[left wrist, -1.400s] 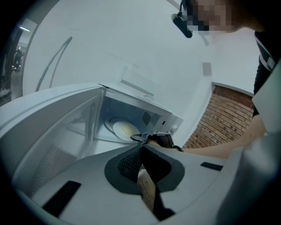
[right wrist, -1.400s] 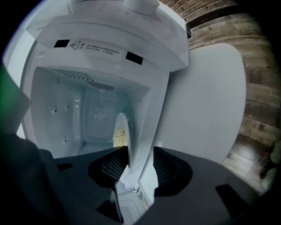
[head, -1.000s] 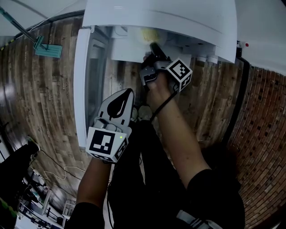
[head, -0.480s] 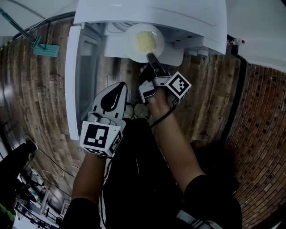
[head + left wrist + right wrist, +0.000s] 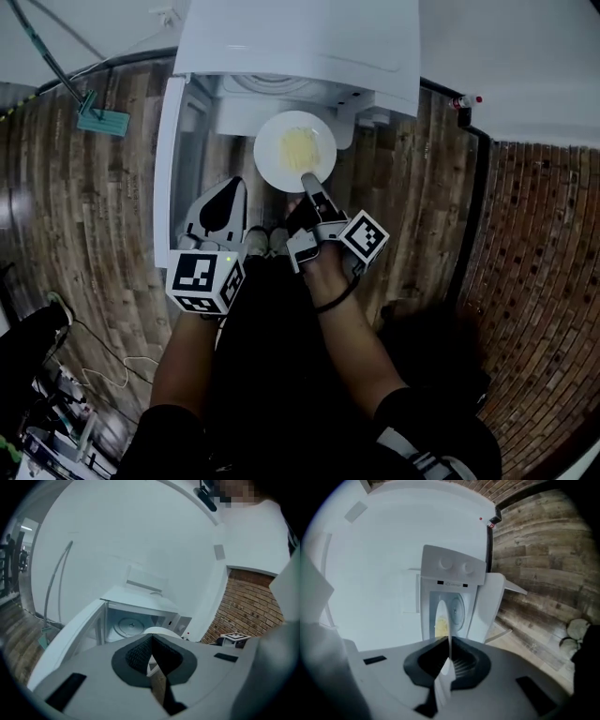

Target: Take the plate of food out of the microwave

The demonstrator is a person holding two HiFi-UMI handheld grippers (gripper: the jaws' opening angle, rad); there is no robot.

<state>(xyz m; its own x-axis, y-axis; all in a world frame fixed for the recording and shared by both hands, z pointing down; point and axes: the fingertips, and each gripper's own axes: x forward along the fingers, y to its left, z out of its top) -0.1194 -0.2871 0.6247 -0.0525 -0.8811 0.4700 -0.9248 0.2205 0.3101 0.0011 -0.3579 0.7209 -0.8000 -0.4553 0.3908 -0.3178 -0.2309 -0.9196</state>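
A white plate [image 5: 281, 161] with yellow food [image 5: 298, 145] hangs in the air just in front of the white microwave [image 5: 300, 42]. My right gripper [image 5: 307, 180] is shut on the plate's near rim. In the right gripper view the plate [image 5: 441, 613] stands edge-on between the pads. The microwave door [image 5: 169, 178] hangs open at the left, and the bare turntable [image 5: 130, 626] shows inside. My left gripper [image 5: 225, 197] is shut on nothing, beside the plate's left edge and apart from it. The plate rim [image 5: 161, 631] shows past the left gripper's [image 5: 151, 640] closed tips.
Wooden floor lies below, with the person's shoes [image 5: 267, 240] under the plate. A teal mop head [image 5: 101, 121] lies at the upper left. A brick wall [image 5: 544, 281] runs along the right. Cables [image 5: 122, 361] trail at the lower left.
The plate has come out of the microwave toward the person, carried by the right gripper. Both grippers have drawn back from the microwave.
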